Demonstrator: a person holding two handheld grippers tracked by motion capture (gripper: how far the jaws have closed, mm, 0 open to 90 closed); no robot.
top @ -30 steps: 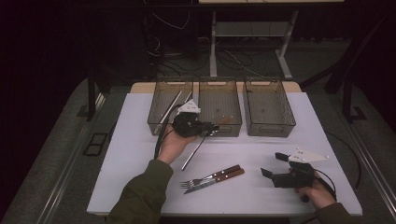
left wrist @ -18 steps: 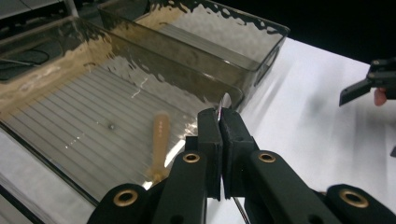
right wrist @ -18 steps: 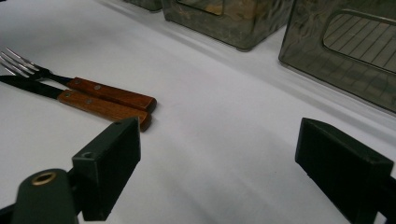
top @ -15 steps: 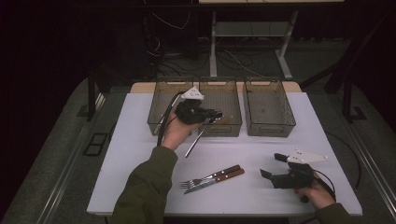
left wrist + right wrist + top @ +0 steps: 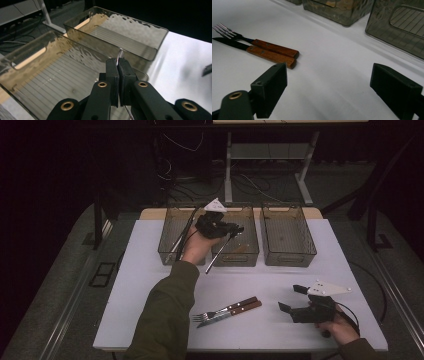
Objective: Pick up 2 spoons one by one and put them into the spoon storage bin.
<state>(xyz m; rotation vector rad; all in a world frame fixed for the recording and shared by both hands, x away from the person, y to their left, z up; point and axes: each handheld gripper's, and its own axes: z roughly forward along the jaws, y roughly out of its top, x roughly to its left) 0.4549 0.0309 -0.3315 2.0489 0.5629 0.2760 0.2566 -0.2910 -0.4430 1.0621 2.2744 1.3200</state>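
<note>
Your left gripper [image 5: 234, 231] has its jaws pinched tight on a thin metal utensil [image 5: 218, 253] — probably a spoon, hard to tell — held over the front wall of the middle bin [image 5: 248, 256]. Its long axis slants down and back toward you, so the low end hangs outside the bin — lift and tip forward. Your right gripper [image 5: 295, 298] sits spread wide and empty beside the fork [image 5: 212, 312] and knife [image 5: 235, 311].

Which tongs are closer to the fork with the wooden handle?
Right. The right tongs rest just beside the fork, open; the left tongs are far behind it over the bins, gripping a metal utensil.
</note>
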